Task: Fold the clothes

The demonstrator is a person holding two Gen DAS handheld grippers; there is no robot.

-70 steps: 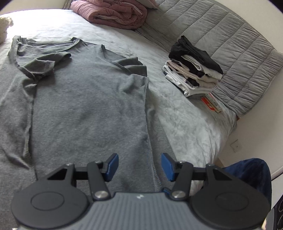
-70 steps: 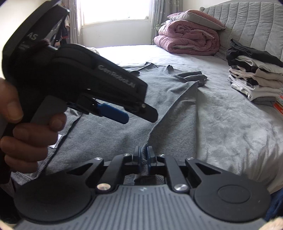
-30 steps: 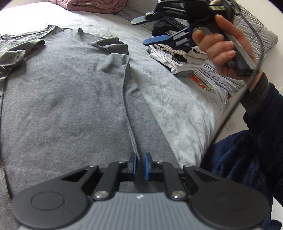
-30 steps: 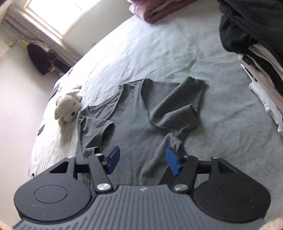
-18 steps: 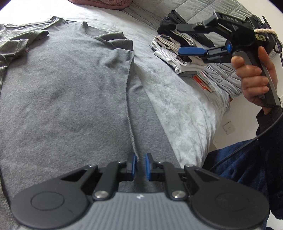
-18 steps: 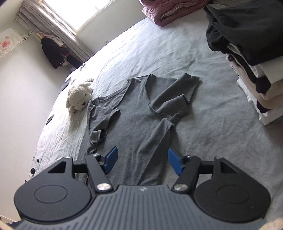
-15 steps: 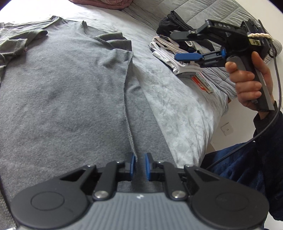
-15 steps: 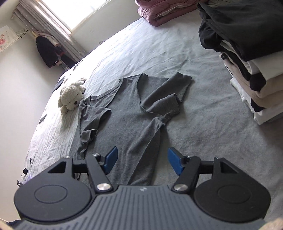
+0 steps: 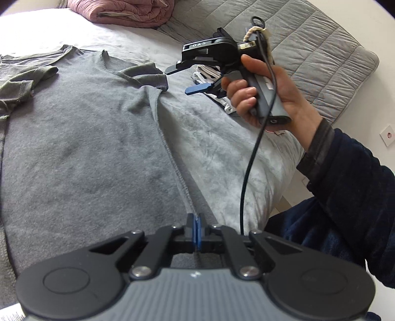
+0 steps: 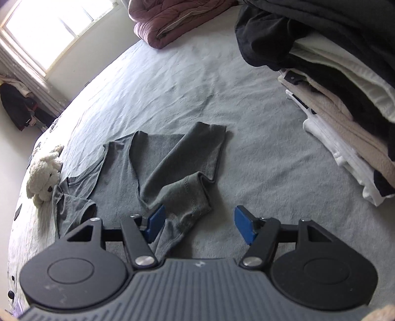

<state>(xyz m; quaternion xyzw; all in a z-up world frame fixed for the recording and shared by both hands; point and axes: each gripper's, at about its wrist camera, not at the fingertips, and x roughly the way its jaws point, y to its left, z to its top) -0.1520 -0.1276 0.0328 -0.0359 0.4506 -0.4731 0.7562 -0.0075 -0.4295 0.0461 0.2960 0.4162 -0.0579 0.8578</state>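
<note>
A grey T-shirt (image 9: 86,148) lies flat on the grey bed (image 9: 217,138), collar at the far end and both sleeves folded inward. My left gripper (image 9: 197,230) is shut on the shirt's right side seam near the hem, the edge pinched between the blue pads. A hand (image 9: 266,91) holds my right gripper (image 9: 177,81) open above the shirt's right shoulder. In the right wrist view, the right gripper (image 10: 200,223) hangs open just over the folded sleeve (image 10: 187,197) of the T-shirt (image 10: 116,177), nothing between its pads.
A stack of folded clothes (image 10: 345,118) stands close on the right, against the quilted grey headboard (image 9: 308,54). A pink duvet (image 10: 172,17) is rolled at the far end. A white plush toy (image 10: 44,177) lies left of the collar. The bed edge drops off at right.
The left jaws have gone from slightly apart to shut on the shirt's side edge. The right gripper has sunk toward the folded sleeve, still open.
</note>
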